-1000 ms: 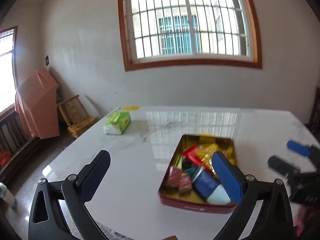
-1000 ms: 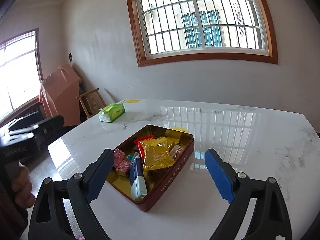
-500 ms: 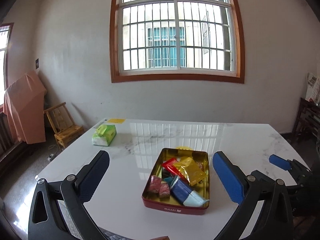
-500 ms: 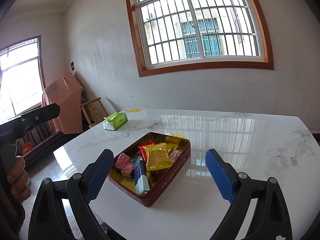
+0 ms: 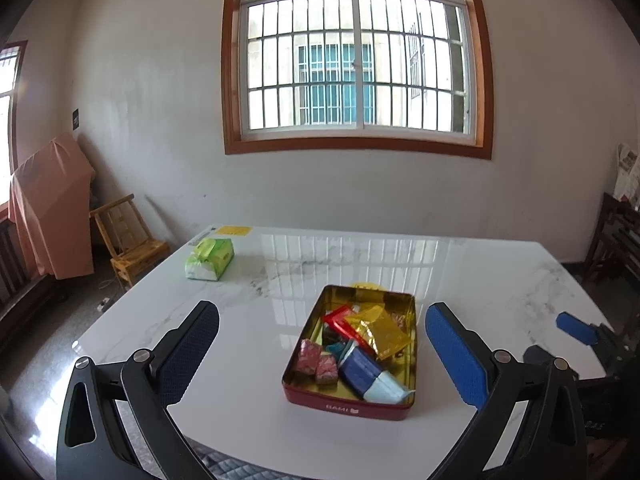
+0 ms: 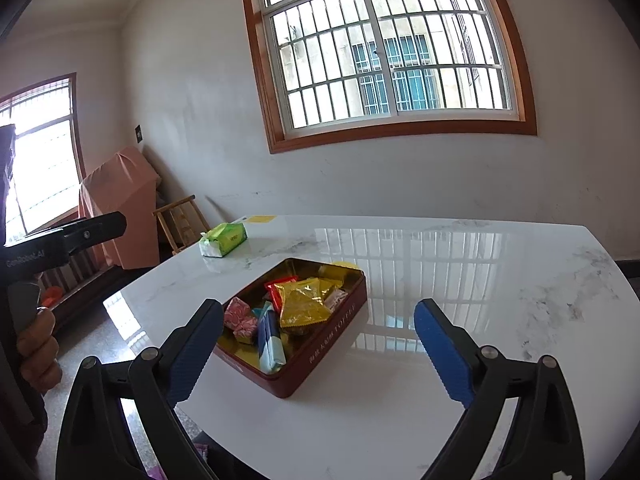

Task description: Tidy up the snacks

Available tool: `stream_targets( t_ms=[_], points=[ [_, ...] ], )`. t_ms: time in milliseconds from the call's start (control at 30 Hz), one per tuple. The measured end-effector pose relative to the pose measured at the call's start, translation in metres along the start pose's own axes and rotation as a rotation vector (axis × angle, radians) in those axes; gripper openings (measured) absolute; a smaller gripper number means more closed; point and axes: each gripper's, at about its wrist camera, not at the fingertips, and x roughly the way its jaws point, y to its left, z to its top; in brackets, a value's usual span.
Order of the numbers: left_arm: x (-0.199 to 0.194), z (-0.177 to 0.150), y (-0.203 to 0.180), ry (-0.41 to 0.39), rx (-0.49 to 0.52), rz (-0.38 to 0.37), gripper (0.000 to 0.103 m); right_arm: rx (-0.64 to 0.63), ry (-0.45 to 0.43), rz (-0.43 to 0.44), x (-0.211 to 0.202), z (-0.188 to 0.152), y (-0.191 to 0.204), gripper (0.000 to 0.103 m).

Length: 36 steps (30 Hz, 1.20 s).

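White-walled room with a large barred window (image 5: 356, 56) in a brown wooden frame; a glossy white marble table (image 5: 480, 280) fills the foreground.

Item 1: red tin (image 5: 348, 404), rectangular, gold-lined, lid off, standing near the table's near edge. Contents, loosely heaped: a gold foil packet (image 5: 380, 332) on top toward the far half; a red packet (image 5: 338, 318) just beside and partly under it; two pink-patterned wrapped sweets (image 5: 316, 362) side by side in the near left corner; a dark blue and white packet (image 5: 370, 378) lying along the near right side, one end resting against the rim.

Item 2: green tissue pack (image 5: 210, 254), at the table's far left corner, well apart from the tin.

Item 3: yellow sticker (image 5: 234, 230) on the far left table edge, behind the tissue pack.

Item 4: left gripper (image 5: 322, 354), jaws spread wide, nothing between them, held above the near edge with the tin framed between its blue pads.

Item 5: right gripper (image 6: 318, 340), jaws likewise wide apart and empty, held over the near edge, tin lying toward its left finger.

Background: small wooden chair (image 5: 128, 236) and a pink-draped piece of furniture (image 5: 52, 208) against the left wall.
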Motion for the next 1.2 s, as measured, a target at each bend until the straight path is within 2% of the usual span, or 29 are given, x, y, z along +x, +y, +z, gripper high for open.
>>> stream_targets(
  t_ms=[333, 533, 933, 1033, 1200],
  points=[
    [0.020, -0.016, -0.014, 0.061, 0.041, 0.022, 0.103, 0.013, 0.014, -0.007, 0.000, -0.007, -0.006, 0.095],
    [0.027, -0.028, -0.022, 0.086, 0.056, 0.022, 0.103, -0.021, 0.001, -0.046, -0.001, -0.009, 0.003, 0.095],
    [0.030, -0.042, -0.026, 0.110, 0.061, 0.026, 0.103, -0.044, 0.000, -0.053, 0.000, -0.011, 0.007, 0.098],
    [0.032, -0.045, -0.027, 0.114, 0.061, 0.035, 0.103, -0.009, 0.036, -0.053, 0.007, -0.014, -0.011, 0.099],
    [0.036, -0.050, -0.030, 0.104, 0.085, 0.106, 0.103, 0.052, 0.195, -0.183, 0.037, -0.019, -0.081, 0.099]
  ],
)
